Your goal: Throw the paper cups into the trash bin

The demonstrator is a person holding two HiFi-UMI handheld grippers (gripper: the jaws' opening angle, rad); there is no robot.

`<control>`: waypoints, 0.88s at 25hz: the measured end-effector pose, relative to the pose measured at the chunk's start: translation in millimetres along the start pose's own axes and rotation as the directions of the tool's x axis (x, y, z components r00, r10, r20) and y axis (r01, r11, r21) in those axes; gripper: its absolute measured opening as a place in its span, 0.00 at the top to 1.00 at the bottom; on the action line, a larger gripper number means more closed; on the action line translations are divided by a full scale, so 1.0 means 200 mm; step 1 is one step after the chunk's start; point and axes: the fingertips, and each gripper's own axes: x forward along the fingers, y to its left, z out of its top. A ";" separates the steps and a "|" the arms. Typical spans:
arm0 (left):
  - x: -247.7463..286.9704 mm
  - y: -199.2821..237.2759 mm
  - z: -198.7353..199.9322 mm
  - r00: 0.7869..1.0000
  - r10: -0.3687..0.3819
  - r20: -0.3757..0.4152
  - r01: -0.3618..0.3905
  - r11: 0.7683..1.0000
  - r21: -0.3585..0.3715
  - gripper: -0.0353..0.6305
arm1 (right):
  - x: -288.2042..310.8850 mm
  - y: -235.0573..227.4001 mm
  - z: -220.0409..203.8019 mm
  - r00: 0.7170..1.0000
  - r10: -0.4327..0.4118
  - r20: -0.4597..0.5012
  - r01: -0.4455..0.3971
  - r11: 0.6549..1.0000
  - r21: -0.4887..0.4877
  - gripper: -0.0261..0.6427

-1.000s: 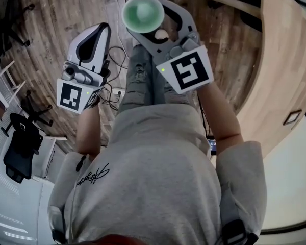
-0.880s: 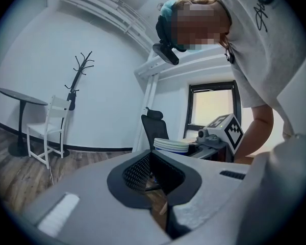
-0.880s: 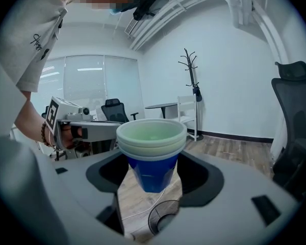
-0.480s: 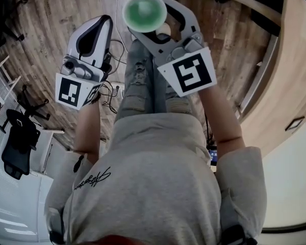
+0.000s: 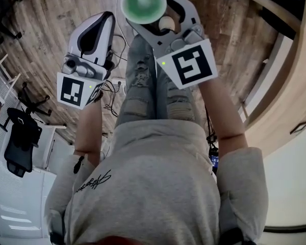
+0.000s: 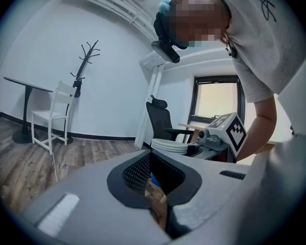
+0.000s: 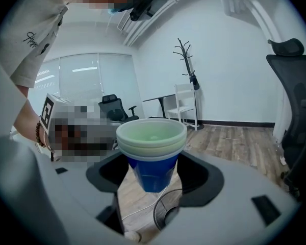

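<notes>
A stack of paper cups (image 5: pixel 143 3), blue outside and pale green inside, stands upright in my right gripper (image 5: pixel 149 9), held in front of the person's legs. The right gripper view shows the cups (image 7: pixel 152 154) clamped between the jaws of the right gripper (image 7: pixel 154 180), and a round wire trash bin (image 7: pixel 166 213) on the floor just below them. My left gripper (image 5: pixel 107 16) is to the left of the cups, its jaws together and holding nothing. In its own view the left gripper (image 6: pixel 156 208) points across the room.
A curved wooden table (image 5: pixel 290 86) runs along the right. A black office chair (image 5: pixel 20 147) stands at the left, and cables (image 5: pixel 115 91) lie on the wooden floor. Another office chair (image 7: pixel 296 116) is near the bin.
The table has slid to the right of the head view as the person moved. Both grippers sit slightly higher in the picture. The cups stay held.
</notes>
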 end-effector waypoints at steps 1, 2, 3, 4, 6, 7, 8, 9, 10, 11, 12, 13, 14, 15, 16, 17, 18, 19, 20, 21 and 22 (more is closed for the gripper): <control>0.00 0.01 -0.02 1.000 0.002 -0.003 -0.002 1.000 -0.002 0.94 | 0.01 -0.01 -0.02 1.000 0.000 -0.005 0.000 1.000 0.001 0.52; -0.01 0.01 -0.03 1.000 0.004 -0.005 -0.004 1.000 -0.005 0.94 | 0.02 -0.01 -0.04 1.000 0.001 -0.010 -0.001 1.000 0.002 0.52; -0.01 0.02 -0.05 1.000 0.005 -0.006 -0.005 1.000 -0.007 0.94 | 0.04 -0.01 -0.06 1.000 0.000 -0.013 0.000 1.000 0.005 0.52; -0.01 0.03 -0.06 1.000 0.006 -0.008 -0.006 1.000 -0.007 0.94 | 0.04 -0.02 -0.07 1.000 -0.001 -0.013 0.001 1.000 0.008 0.52; 0.00 0.05 -0.09 1.000 0.012 -0.009 -0.012 1.000 -0.005 0.94 | 0.06 -0.03 -0.10 1.000 -0.005 -0.015 0.005 1.000 0.011 0.52; 0.00 0.06 -0.10 1.000 0.018 -0.008 -0.018 1.000 -0.007 0.94 | 0.07 -0.04 -0.12 1.000 -0.005 -0.020 0.005 1.000 0.014 0.52; 0.00 0.08 -0.11 1.000 0.025 -0.007 -0.025 1.000 -0.011 0.94 | 0.08 -0.04 -0.14 1.000 -0.005 -0.026 0.006 1.000 0.017 0.52; 0.00 0.09 -0.12 1.000 0.030 -0.006 -0.030 0.999 -0.013 0.94 | 0.09 -0.05 -0.16 0.999 -0.006 -0.032 0.007 1.000 0.020 0.52; 0.00 0.10 -0.13 0.999 0.035 -0.005 -0.035 0.999 -0.013 0.94 | 0.10 -0.06 -0.18 0.999 -0.007 -0.036 0.008 1.000 0.024 0.52; 0.01 0.10 -0.14 0.999 0.039 -0.005 -0.039 0.999 -0.013 0.94 | 0.11 -0.07 -0.20 0.999 -0.008 -0.039 0.009 1.000 0.028 0.52; 0.01 0.11 -0.15 0.999 0.043 -0.005 -0.043 0.999 -0.013 0.94 | 0.12 -0.08 -0.22 0.999 -0.009 -0.040 0.010 0.999 0.033 0.52; 0.00 0.12 -0.17 0.999 0.047 -0.006 -0.047 0.999 -0.014 0.94 | 0.13 -0.09 -0.24 0.999 -0.009 -0.043 0.011 0.999 0.039 0.52; 0.00 0.12 -0.18 0.999 0.051 -0.009 -0.051 0.999 -0.015 0.94 | 0.14 -0.09 -0.26 0.999 -0.010 -0.047 0.013 0.999 0.048 0.52; -0.01 0.13 -0.20 0.998 0.055 -0.012 -0.055 0.998 -0.016 0.94 | 0.15 -0.10 -0.28 0.999 -0.013 -0.051 0.016 0.998 0.058 0.52; -0.01 0.13 -0.21 0.998 0.059 -0.015 -0.060 0.998 -0.019 0.94 | 0.17 -0.11 -0.31 0.999 -0.017 -0.051 0.021 0.997 0.070 0.52; -0.02 0.13 -0.22 0.998 0.063 -0.017 -0.064 0.998 -0.022 0.94 | 0.19 -0.13 -0.33 0.999 -0.022 -0.045 0.026 0.997 0.079 0.52; -0.02 0.13 -0.23 0.998 0.067 -0.019 -0.067 0.997 -0.026 0.94 | 0.21 -0.15 -0.36 0.999 -0.029 -0.036 0.032 0.996 0.087 0.52; -0.02 0.13 -0.25 0.997 0.069 -0.021 -0.070 0.997 -0.029 0.94 | 0.23 -0.17 -0.39 0.999 -0.037 -0.032 0.040 0.995 0.096 0.52; -0.02 0.13 -0.26 0.997 0.070 -0.023 -0.071 0.997 -0.033 0.94 | 0.25 -0.19 -0.42 0.998 -0.046 -0.036 0.049 0.993 0.107 0.52; -0.02 0.13 -0.28 0.997 0.070 -0.026 -0.071 0.997 -0.037 0.94 | 0.26 -0.20 -0.46 0.998 -0.054 -0.045 0.059 0.991 0.118 0.52; -0.03 0.13 -0.29 0.997 0.070 -0.030 -0.072 0.997 -0.041 0.94 | 0.28 -0.22 -0.49 0.997 -0.062 -0.056 0.069 0.990 0.126 0.52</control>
